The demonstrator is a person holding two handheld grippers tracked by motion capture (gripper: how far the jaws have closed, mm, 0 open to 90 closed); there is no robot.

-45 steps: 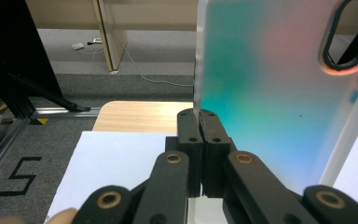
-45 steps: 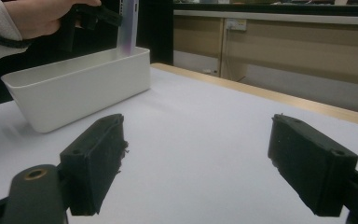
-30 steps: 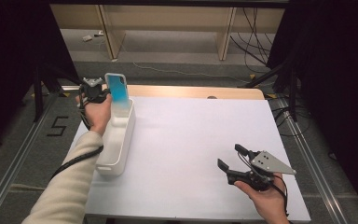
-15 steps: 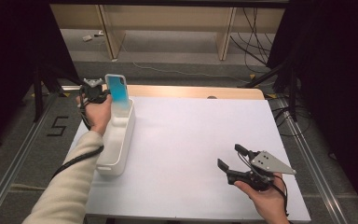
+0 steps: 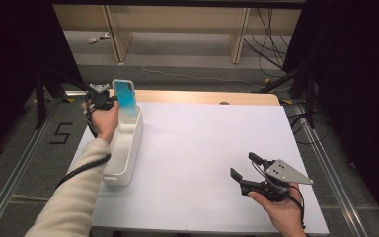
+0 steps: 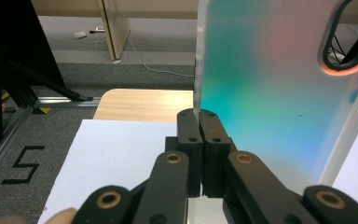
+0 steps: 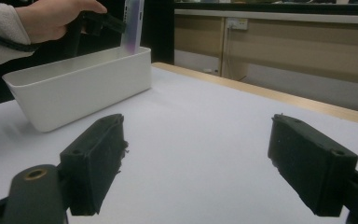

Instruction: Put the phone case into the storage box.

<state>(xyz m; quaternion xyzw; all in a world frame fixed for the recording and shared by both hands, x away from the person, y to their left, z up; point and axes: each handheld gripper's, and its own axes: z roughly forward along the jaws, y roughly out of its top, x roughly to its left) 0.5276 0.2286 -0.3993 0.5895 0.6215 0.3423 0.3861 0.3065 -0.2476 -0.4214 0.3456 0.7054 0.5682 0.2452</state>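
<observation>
Two grippers are out over the white worktop (image 5: 197, 148), one in each of the person's hands. At the far left, the left gripper (image 5: 109, 102) is raised above the far end of a long white bin (image 5: 123, 148) that sits along the worktop's left edge. Its jaws are pinched tight on the edge of a phone case (image 5: 126, 95), a translucent shell shading from teal to blue, with a pinkish tint near the camera cutout in the left gripper view (image 6: 279, 79). The case stands upright, its lower end dipping toward the bin's open top; whether it touches the bin's inside I can't quite make out from here. Farther right the bare white sheet runs on, with a strip of wooden board showing beyond its far edge. At the near right corner, well apart from the bin, the right gripper (image 5: 245, 168) hovers low above the worktop, its jaws spread wide with nothing between them.
</observation>
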